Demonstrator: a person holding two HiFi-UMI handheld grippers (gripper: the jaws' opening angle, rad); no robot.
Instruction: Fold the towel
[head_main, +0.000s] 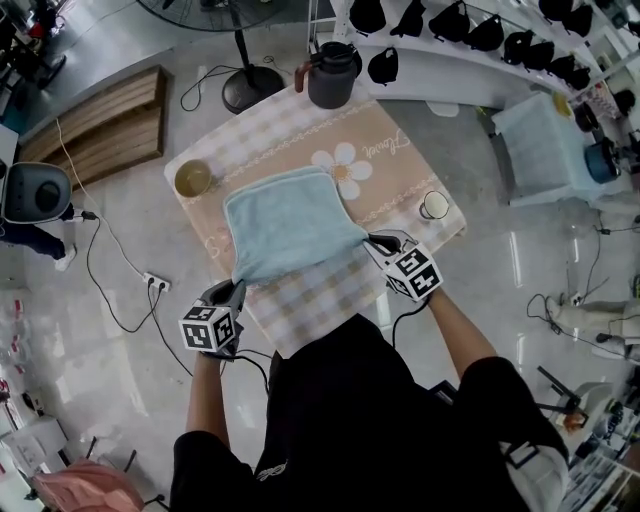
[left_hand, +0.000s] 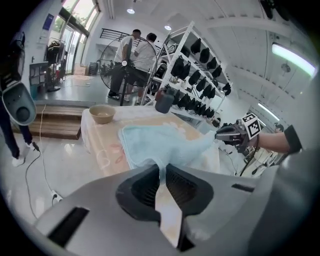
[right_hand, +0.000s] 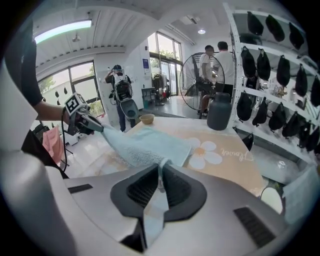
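Observation:
A light blue towel (head_main: 286, 220) lies on the table with its near edge lifted off the cloth. My left gripper (head_main: 234, 290) is shut on the towel's near left corner (left_hand: 161, 167). My right gripper (head_main: 368, 243) is shut on the near right corner (right_hand: 161, 165). The near edge hangs stretched between the two grippers, above the table. In the left gripper view the right gripper (left_hand: 220, 135) shows at the far end of the towel (left_hand: 160, 142). In the right gripper view the left gripper (right_hand: 97, 127) pulls the towel (right_hand: 150, 142) up the same way. The far half rests flat.
The table (head_main: 390, 160) has a checked cloth with a daisy print. On it stand a tan bowl (head_main: 193, 178), a dark grey jug (head_main: 331, 74) and a white cup (head_main: 434, 205). A floor fan (head_main: 245, 85) stands behind, shelves of dark bags (head_main: 480, 30) at the back right.

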